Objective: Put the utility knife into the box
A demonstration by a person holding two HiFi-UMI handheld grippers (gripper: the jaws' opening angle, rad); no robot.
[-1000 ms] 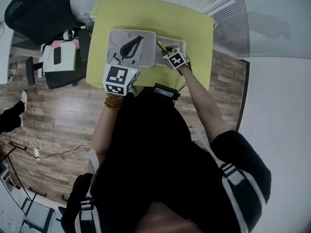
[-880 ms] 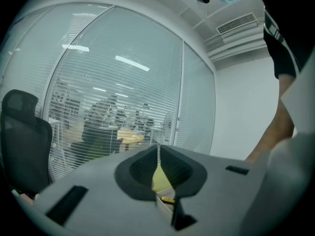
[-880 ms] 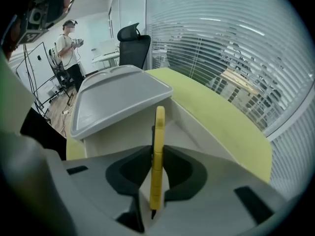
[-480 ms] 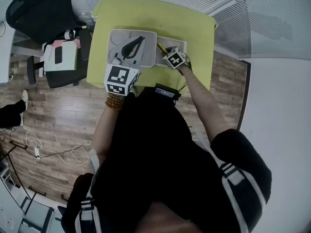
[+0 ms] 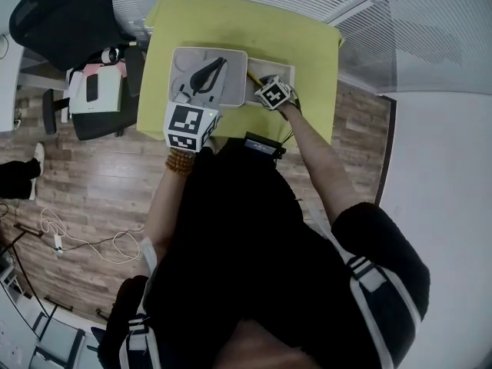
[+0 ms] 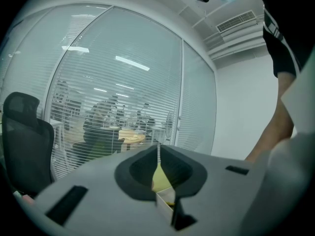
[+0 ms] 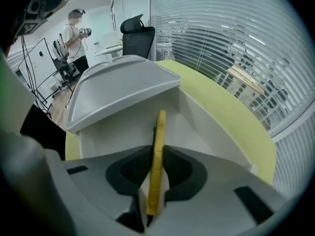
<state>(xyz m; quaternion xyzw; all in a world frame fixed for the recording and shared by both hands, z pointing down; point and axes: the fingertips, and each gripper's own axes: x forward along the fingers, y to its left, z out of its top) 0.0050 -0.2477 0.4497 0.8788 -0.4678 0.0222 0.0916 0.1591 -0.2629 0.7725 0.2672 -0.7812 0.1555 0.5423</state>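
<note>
A white box (image 5: 279, 67) stands on the yellow-green table (image 5: 231, 21), with its lid (image 5: 188, 61) swung up to the left. My right gripper (image 5: 263, 83) is shut on a yellow utility knife (image 5: 252, 76). In the right gripper view the knife (image 7: 158, 132) stands on edge between the jaws (image 7: 157, 154) and points down into the box's inside (image 7: 197, 117), beside the raised lid (image 7: 123, 82). My left gripper (image 5: 209, 104) is at the lid's near edge. In its own view the left gripper (image 6: 158, 154) is shut on a thin white lid edge (image 6: 165, 203).
A black office chair (image 5: 61, 18) and a low cabinet with small items (image 5: 96, 91) stand left of the table. A black device (image 5: 261, 144) sits at the table's near edge. Cables (image 5: 77, 237) lie on the wood floor. A person (image 7: 75, 31) stands far off.
My right gripper has shifted slightly left over the box with the knife. The left gripper and lid have stayed put.
</note>
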